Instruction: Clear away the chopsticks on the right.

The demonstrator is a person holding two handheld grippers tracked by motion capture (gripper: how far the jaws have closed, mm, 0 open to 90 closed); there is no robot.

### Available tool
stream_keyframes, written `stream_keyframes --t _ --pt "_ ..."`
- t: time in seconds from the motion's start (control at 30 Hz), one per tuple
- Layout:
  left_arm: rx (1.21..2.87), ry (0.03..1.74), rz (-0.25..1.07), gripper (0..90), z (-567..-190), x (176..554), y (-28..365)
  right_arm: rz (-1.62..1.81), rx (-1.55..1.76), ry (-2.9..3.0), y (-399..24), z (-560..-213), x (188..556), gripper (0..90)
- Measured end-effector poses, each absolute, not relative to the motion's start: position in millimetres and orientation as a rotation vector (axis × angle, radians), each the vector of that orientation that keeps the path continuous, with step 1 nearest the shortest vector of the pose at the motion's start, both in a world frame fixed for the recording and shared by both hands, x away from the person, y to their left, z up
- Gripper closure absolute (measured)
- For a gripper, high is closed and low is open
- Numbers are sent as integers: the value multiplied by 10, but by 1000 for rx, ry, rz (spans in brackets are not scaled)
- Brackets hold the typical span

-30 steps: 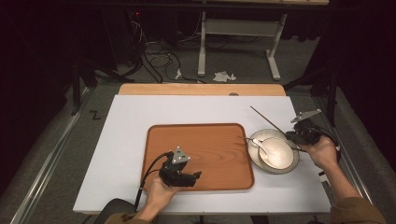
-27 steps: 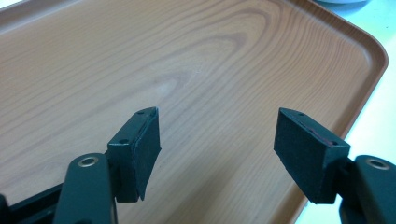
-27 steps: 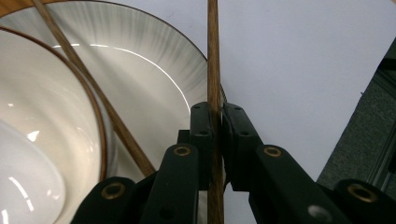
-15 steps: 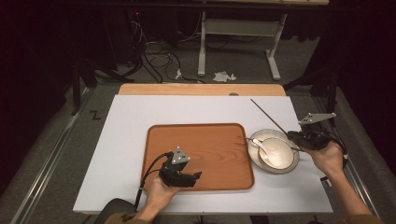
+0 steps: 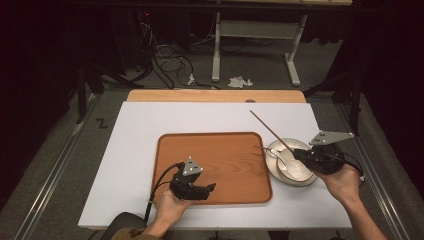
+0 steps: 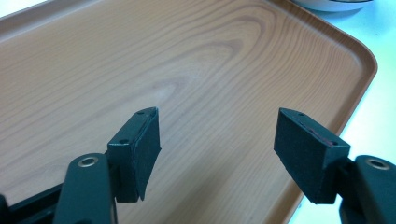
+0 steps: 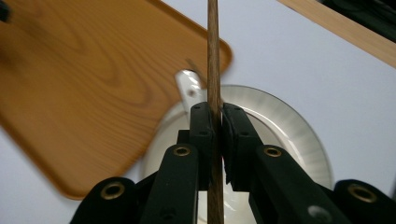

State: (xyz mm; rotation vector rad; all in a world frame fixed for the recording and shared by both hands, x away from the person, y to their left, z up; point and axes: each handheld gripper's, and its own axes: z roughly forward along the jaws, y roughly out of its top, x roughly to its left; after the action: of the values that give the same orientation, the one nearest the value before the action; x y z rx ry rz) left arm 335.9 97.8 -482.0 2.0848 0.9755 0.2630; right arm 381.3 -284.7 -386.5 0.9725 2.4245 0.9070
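Right gripper [image 5: 300,155]: jaws clamped on a thin wooden stick [image 5: 272,131], held over the white bowl [image 5: 307,176] beside the tray [image 5: 220,150]; the stick slants up and away, clear of the desk [image 5: 135,130]. A spoon [image 5: 282,156] lies in the bowl. Left gripper [image 5: 207,189] waits low over the tray, jaws apart, nothing between, likely ready to assist.

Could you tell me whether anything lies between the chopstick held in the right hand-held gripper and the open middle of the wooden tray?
Nothing visible does. The right hand-held gripper grips the chopstick above the bowl, and the tray beside it lies bare. The left hand-held gripper hovers open at the tray's near edge, off that path.
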Motion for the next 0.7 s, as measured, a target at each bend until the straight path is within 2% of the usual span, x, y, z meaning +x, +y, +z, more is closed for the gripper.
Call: stream_keyframes --t 0.7 --pt "2077 976 258 315 -4816 3358 975 1005 1035 2525 -2347 -4166 3625 843"
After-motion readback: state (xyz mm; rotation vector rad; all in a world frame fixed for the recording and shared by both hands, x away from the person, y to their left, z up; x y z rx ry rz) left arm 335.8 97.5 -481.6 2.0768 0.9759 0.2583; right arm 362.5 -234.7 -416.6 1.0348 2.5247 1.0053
